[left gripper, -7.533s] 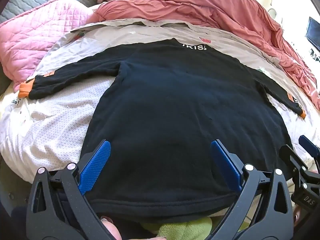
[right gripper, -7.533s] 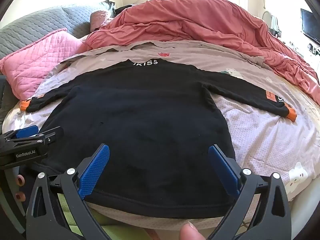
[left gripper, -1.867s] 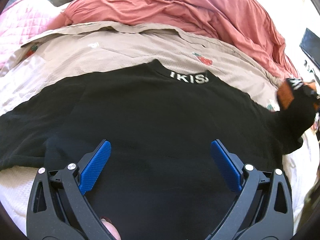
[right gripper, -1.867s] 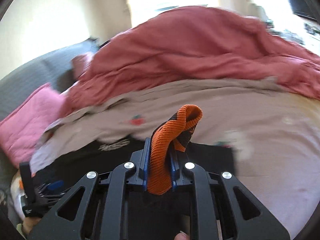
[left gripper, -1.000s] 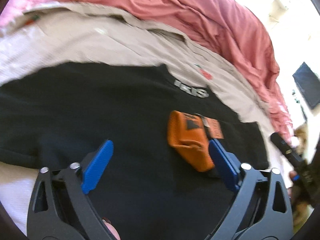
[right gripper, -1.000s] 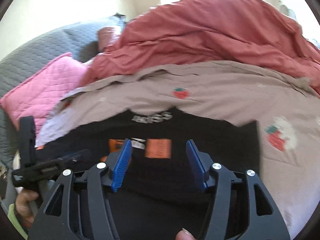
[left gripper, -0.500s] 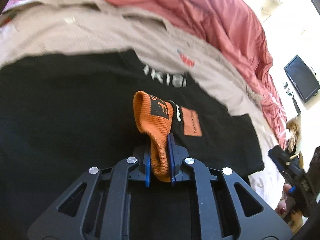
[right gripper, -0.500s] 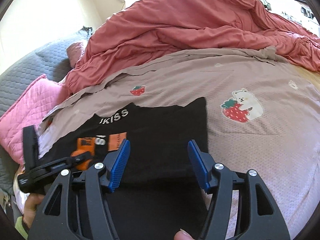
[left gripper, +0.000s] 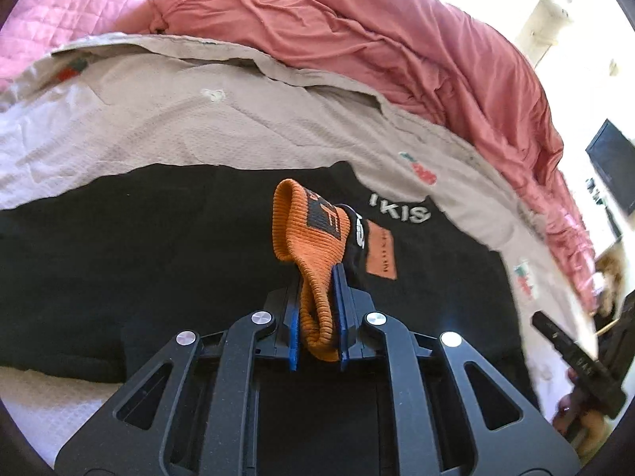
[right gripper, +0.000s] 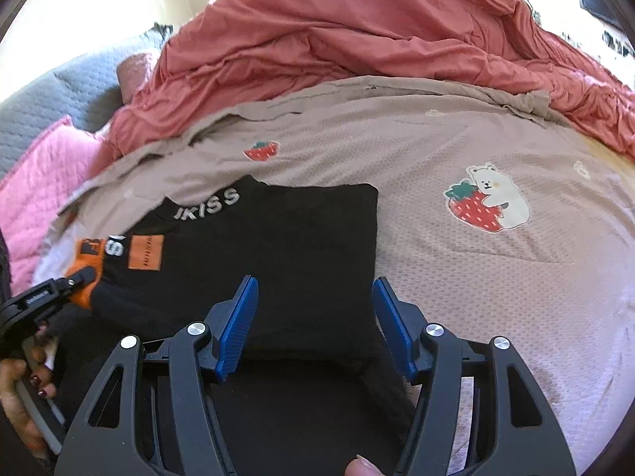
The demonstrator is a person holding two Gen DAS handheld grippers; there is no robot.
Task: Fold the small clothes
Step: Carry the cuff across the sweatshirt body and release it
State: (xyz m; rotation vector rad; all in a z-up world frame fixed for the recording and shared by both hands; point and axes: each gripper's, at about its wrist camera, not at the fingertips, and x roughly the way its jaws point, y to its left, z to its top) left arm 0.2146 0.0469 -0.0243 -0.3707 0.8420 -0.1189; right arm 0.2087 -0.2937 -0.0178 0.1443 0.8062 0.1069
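A small black long-sleeved shirt (right gripper: 301,238) with white collar lettering lies flat on the bed, its right sleeve folded in across the chest. It also shows in the left wrist view (left gripper: 119,261). My left gripper (left gripper: 317,277) is shut on the orange cuff (left gripper: 313,246) of that folded sleeve and holds it a little above the shirt. The same cuff (right gripper: 85,265) shows at the left of the right wrist view. My right gripper (right gripper: 315,305) is open and empty, low over the folded right side of the shirt.
A beige sheet (right gripper: 496,285) with strawberry and bear prints covers the bed. A bunched red duvet (right gripper: 357,31) lies along the far side. A pink quilted pillow (right gripper: 35,182) sits at the left. The right gripper's body shows at the right edge of the left wrist view (left gripper: 583,365).
My right gripper laid the right sleeve across the chest, let go and drew back open. My left gripper closed on the orange cuff and lifted it slightly.
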